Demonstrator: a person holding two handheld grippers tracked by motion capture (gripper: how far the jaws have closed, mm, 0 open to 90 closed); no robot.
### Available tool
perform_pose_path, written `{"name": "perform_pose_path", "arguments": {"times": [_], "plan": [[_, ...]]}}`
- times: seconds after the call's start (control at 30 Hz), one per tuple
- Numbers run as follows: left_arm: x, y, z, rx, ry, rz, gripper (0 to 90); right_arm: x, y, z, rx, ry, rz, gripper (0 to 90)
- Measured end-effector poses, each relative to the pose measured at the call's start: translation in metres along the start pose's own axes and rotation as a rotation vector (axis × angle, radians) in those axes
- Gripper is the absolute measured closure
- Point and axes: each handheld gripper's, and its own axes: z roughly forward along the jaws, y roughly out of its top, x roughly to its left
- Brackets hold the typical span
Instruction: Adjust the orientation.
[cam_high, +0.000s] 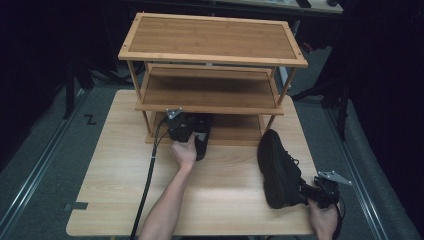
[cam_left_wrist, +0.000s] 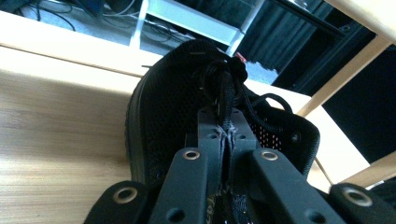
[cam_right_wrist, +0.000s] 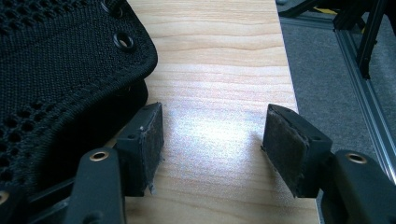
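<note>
Wooden table, bamboo shoe rack at its far edge, left gripper pinching a black sneaker at the rack's bottom shelf, right gripper spread wide beside the second sneaker right of the rack's front.

We see a three-tier bamboo rack standing at the far edge of a wooden table, above grey floor.

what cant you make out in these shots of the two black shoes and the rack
- High view: the front of the left shoe lies in shadow under the rack; the hand and left gripper cover its heel.
- Left gripper view: its heel is cut off by the bottom edge.
- Right gripper view: the right shoe runs off the left edge beside the right gripper, toe unseen.
</note>
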Motion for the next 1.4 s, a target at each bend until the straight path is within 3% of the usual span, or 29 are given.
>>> {"name": "perform_pose_path", "arguments": {"times": [0.2, 0.6, 0.7, 0.87, 1.0, 1.1, 1.4], "plan": [[-0.001, -0.001, 0.002, -0.022, 0.014, -0.005, 87.2, 0.000, 0.000, 0.000, 0.002, 0.000, 0.002, 38.7], [0.004, -0.004, 0.006, -0.007, 0.118, 0.105, 85.6, 0.000, 0.000, 0.000, 0.001, 0.001, 0.000, 38.7], [0.006, -0.004, 0.007, -0.001, 0.122, 0.113, 85.6, 0.000, 0.000, 0.000, 0.001, 0.001, 0.000, 38.7], [0.008, -0.004, 0.006, 0.002, 0.112, 0.126, 84.6, 0.000, 0.000, 0.000, 0.001, 0.001, 0.000, 38.7], [0.010, -0.004, 0.005, 0.009, 0.083, 0.137, 76.5, 0.000, 0.000, 0.000, 0.001, 0.001, 0.000, 38.7], [0.012, -0.004, 0.004, 0.025, 0.076, 0.156, 68.3, 0.000, 0.000, 0.000, 0.001, 0.001, 0.000, 38.6], [0.018, 0.000, -0.005, 0.041, 0.057, 0.165, 53.1, 0.000, 0.000, 0.000, 0.001, 0.002, 0.000, 38.6]]}}
